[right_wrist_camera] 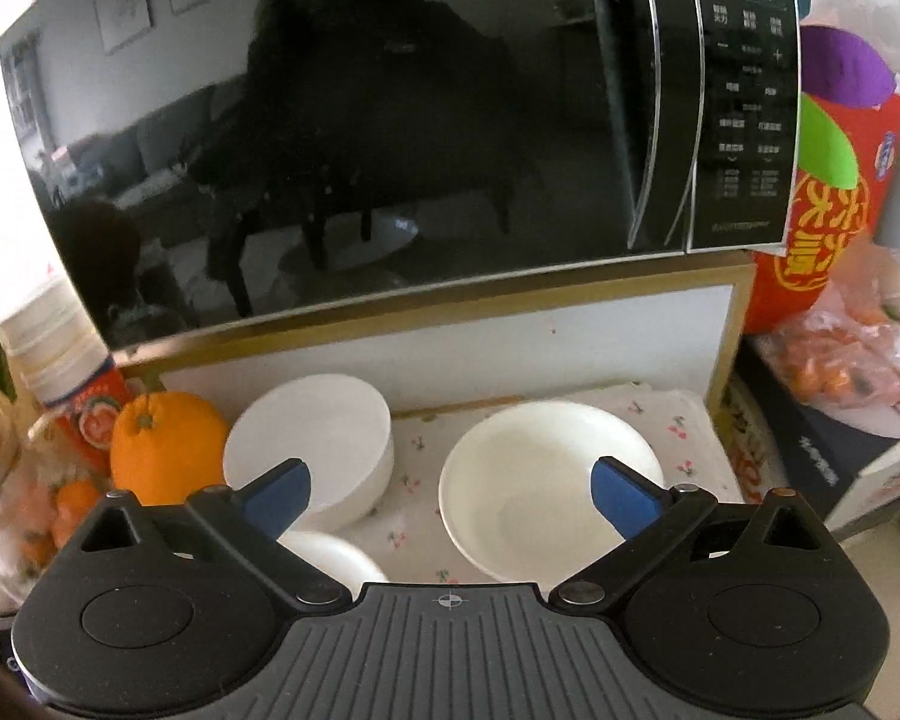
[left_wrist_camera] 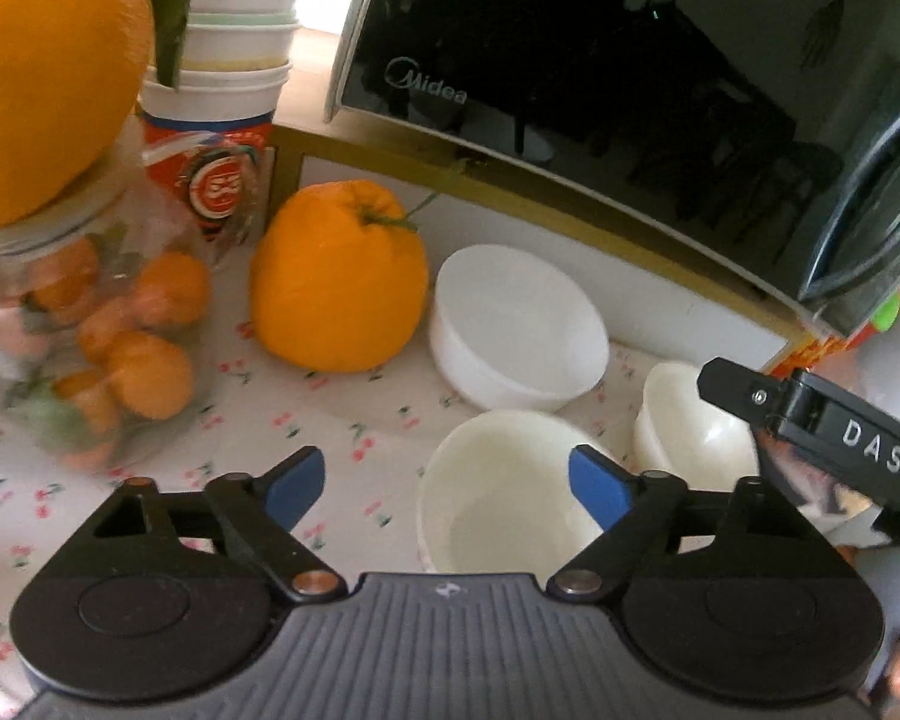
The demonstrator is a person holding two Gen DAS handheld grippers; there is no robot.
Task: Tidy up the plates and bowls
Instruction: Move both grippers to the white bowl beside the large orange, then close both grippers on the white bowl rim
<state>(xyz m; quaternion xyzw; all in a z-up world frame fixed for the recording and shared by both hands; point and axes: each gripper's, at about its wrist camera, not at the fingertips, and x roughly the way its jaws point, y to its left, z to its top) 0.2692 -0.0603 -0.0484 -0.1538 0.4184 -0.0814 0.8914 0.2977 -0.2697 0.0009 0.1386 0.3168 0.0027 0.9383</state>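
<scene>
Both claws are hanging spread, pinching nothing. The left gripper [left_wrist_camera: 447, 483] is hovering over the near cream bowl [left_wrist_camera: 498, 498]; the right gripper [right_wrist_camera: 450, 495] is facing the right-hand bowl [right_wrist_camera: 546, 492]. A white bowl [left_wrist_camera: 519, 324] is sitting farther back beside the orange [left_wrist_camera: 339, 276], below the microwave [right_wrist_camera: 354, 120].

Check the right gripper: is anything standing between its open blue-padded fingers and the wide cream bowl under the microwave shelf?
Nothing visible does. The right gripper is open, and the wide cream bowl lies directly ahead on the floral cloth. The upside-down white bowl sits apart, to its left.
</scene>
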